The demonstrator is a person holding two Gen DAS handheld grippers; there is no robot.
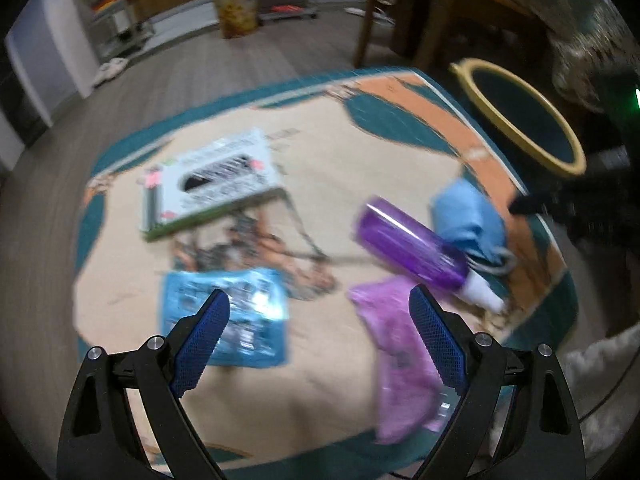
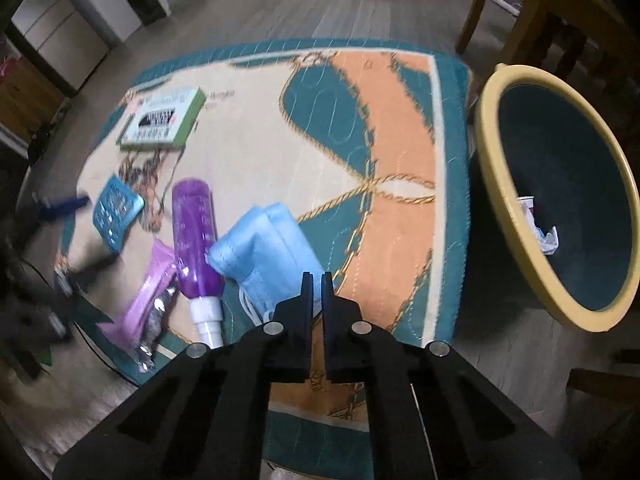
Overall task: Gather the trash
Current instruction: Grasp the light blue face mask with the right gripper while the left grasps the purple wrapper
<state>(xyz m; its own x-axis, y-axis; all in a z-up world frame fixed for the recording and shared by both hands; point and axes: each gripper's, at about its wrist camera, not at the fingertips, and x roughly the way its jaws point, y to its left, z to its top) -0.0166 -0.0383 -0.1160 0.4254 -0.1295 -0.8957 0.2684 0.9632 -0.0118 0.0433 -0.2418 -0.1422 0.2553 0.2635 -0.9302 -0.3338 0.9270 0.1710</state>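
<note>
1. My left gripper (image 1: 319,306) was spread wide with nothing in it, hanging over the near part of the rug (image 1: 328,160) (the left view was pretty smeared, so take fine detail loosely).
2. My right gripper (image 2: 316,280) was pinched down to a thin slit, and I couldn't see anything between the fingers. It hung above the near edge of the rug, right by the blue face mask (image 2: 272,248).
3. Trash lay across the rug: a white-and-green box (image 1: 208,184) toward the far left corner, a blue shiny packet (image 1: 228,316) nearer me on the left, and a pink wrapper (image 1: 400,360) on the near edge.
4. The purple spray bottle (image 2: 196,236) lay on its side between the pink wrapper and the face mask, white nozzle pointing at the near edge. It was touching the mask, and the wrapper sat right up against its other side.
5. The bin (image 2: 516,184) (dark inside, yellow rim) stood on the floor just off the right edge of the rug, tilted toward me. There was already some crumpled white paper (image 2: 546,236) down in it.
6. Wooden table legs (image 1: 372,16) stood past the far right corner of the rug, on the plank floor.
</note>
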